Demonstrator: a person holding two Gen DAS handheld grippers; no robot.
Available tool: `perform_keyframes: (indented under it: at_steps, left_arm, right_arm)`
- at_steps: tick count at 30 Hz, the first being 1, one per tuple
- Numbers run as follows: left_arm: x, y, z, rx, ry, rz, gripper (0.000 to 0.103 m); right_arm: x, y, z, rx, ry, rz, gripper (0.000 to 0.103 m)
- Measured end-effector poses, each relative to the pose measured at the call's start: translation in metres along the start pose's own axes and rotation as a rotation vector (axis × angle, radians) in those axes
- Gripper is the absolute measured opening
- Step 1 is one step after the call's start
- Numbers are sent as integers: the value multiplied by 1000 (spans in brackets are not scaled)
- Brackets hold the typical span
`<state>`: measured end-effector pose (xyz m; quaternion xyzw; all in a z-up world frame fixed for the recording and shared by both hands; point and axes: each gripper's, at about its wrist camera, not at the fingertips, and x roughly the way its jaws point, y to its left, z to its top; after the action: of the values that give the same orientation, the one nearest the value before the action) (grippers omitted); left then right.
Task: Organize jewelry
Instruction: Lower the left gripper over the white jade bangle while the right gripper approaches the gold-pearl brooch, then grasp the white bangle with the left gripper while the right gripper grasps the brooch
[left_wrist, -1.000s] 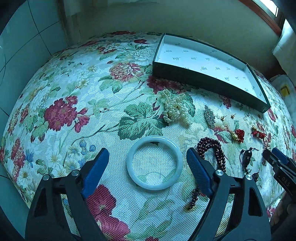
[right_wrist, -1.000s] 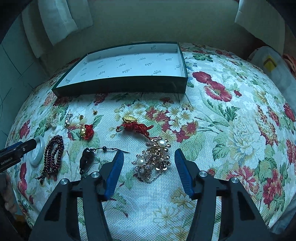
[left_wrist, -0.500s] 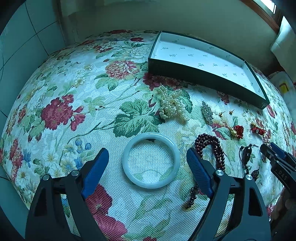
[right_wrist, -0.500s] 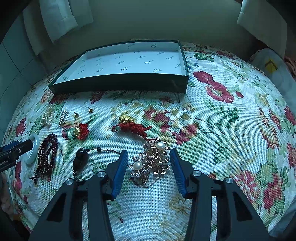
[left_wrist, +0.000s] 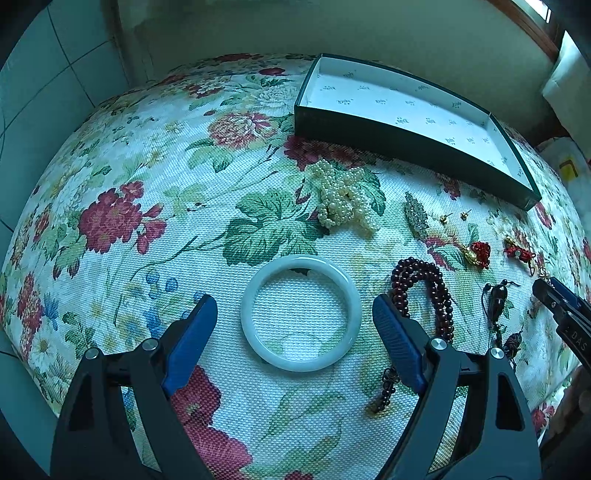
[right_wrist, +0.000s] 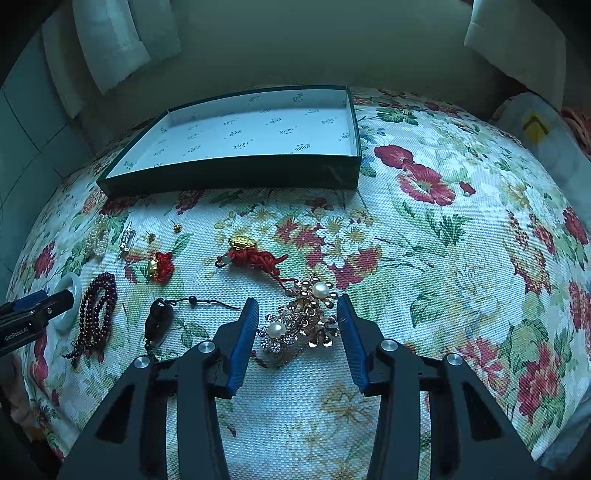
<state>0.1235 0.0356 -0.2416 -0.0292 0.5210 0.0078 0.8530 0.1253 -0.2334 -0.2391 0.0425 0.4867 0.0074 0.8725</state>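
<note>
Jewelry spread on floral counter (left_wrist: 110, 177), both grippers low over pieces, box (right_wrist: 236, 177) held nothing.

L gripper (left_wrist: 291, 321) at lower centre of its view, fingers (left_wrist: 192, 332) spread wide either side of pale bangle (left_wrist: 301, 314), not touching it; bangle lay flat. Dark red bead string (left_wrist: 424, 291) just right of bangle, pearl bunch (left_wrist: 343, 203) above it, w/ small red-and-gold charms (left_wrist: 478, 254) toward right edge. R gripper (right_wrist: 297, 332) at lower centre of its view, fingers (right_wrist: 243, 339) had just been closing, now close on both sides of pearl-and-metal flower brooch (right_wrist: 303, 317) between them; can't tell if pads pressed it. Red knotted tassel (right_wrist: 255, 256) above brooch, black pendant on cord (right_wrist: 159, 321) to its left. Green box in upper centre, apart from all pieces.
</note>
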Motion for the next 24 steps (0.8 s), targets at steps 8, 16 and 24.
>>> perform_keyframes:
  at_steps: [8, 16, 24]
  left_arm:
    - [2, -1, -3, 1, 12, -8, 86]
    - [7, -1, -6, 7, 33, -1, 86]
    - [5, 1, -7, 10, 20, 13, 86]
  right_arm:
    - [-2, 0, 2, -2, -4, -3, 44]
    - [-2, 0, 1, 1, -6, 3, 44]
    - [-3, 0, 1, 2, -7, 6, 44]
